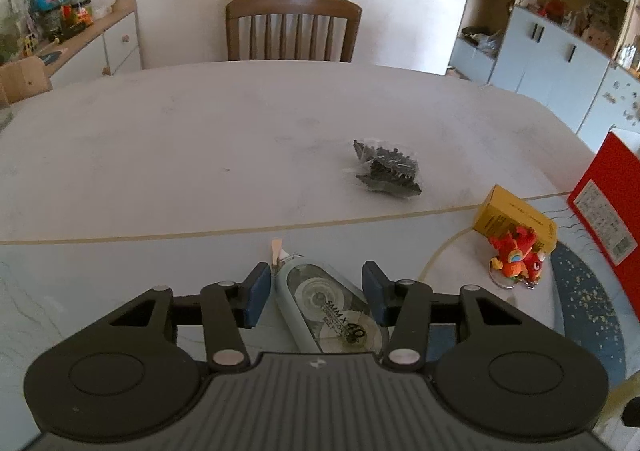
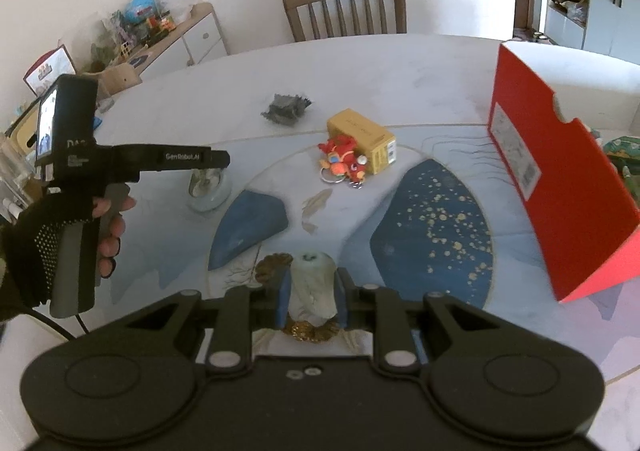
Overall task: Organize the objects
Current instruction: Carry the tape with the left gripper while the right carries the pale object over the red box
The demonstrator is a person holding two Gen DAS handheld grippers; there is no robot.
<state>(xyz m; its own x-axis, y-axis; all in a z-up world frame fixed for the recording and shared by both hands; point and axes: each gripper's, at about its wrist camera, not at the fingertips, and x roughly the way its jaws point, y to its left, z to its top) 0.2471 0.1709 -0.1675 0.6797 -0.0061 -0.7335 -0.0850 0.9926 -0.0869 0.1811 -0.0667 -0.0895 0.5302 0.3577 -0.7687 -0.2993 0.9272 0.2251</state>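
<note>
A pale blue correction tape lies slanted on the table between the blue pads of my left gripper. The right pad meets its round body, while a thin gap shows at the left pad, so this gripper is open. From the right wrist view, a gloved hand holds the left gripper over the tape. My right gripper is shut on a pale grey-green object, held above the table's blue and gold pattern.
A yellow box with a red dragon keychain leaning on it lies mid-table. A bagged grey toy lies farther back. An open red box stands right. A wooden chair is behind.
</note>
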